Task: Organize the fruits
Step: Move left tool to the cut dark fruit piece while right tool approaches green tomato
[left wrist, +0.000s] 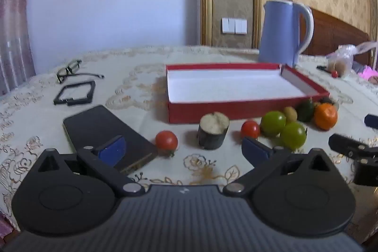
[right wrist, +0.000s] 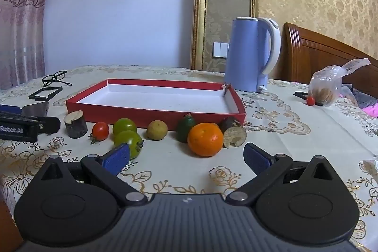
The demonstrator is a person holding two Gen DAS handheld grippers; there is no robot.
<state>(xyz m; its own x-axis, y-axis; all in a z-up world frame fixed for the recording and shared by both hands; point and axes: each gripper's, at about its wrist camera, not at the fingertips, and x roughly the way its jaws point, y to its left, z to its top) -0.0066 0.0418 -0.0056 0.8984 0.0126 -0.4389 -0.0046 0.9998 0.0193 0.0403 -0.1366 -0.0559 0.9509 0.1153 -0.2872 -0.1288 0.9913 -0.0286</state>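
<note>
An empty red box (left wrist: 236, 108) (right wrist: 146, 116) with a white inside lies on the table. Fruits lie in a row before its near wall: a red tomato (left wrist: 166, 140), a cut sugarcane stub (left wrist: 213, 130) (right wrist: 75, 125), a second red tomato (left wrist: 250, 129) (right wrist: 100, 131), two green tomatoes (left wrist: 272, 122) (right wrist: 128, 143), a brownish round fruit (right wrist: 156, 130), a dark green fruit (right wrist: 185, 128), an orange (left wrist: 325, 115) (right wrist: 205, 139) and another cane stub (right wrist: 234, 135). My left gripper (left wrist: 184, 149) is open and empty before the first tomato and stub. My right gripper (right wrist: 186, 158) is open and empty before the orange.
A blue kettle (left wrist: 283, 32) (right wrist: 251, 54) stands behind the box. A phone (left wrist: 106, 136), a black frame (left wrist: 74, 93) and glasses (left wrist: 70, 70) lie at the left. A plastic bag (right wrist: 327, 84) and a small red tomato (right wrist: 310, 100) sit at the right.
</note>
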